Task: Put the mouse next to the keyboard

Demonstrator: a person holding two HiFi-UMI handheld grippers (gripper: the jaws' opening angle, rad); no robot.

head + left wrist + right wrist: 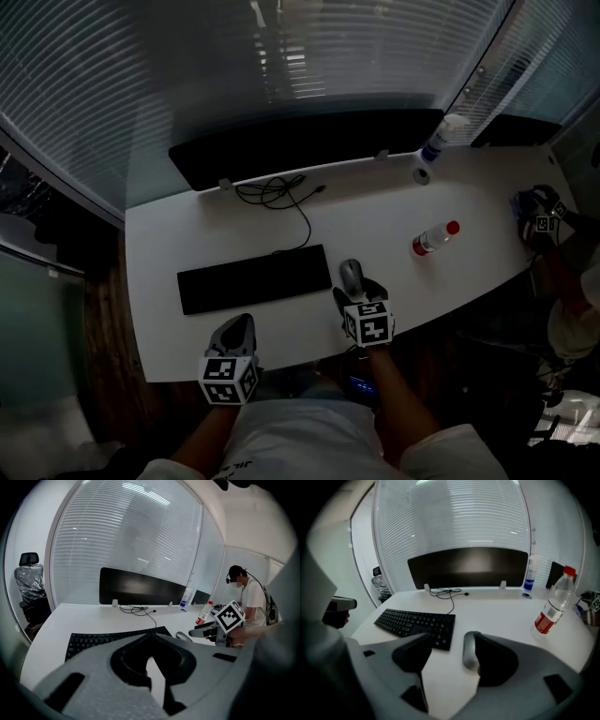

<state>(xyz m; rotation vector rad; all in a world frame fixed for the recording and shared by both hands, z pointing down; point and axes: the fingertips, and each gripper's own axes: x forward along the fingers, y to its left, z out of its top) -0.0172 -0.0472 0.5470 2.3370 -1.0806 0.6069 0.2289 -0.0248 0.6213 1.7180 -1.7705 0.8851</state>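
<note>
A grey mouse lies on the white desk, just right of the black keyboard. My right gripper stands open around the mouse from the near side. In the right gripper view the mouse rests against the inner side of the right jaw, with the left jaw well apart from it, and the right gripper is not closed on it. My left gripper hovers at the desk's front edge below the keyboard. The left gripper is shut with nothing in it, and the keyboard lies just beyond its tips.
A water bottle with a red cap lies to the right of the mouse. A spray bottle, a small roll, a loose cable and a long black panel are at the back. Another person stands at the right end.
</note>
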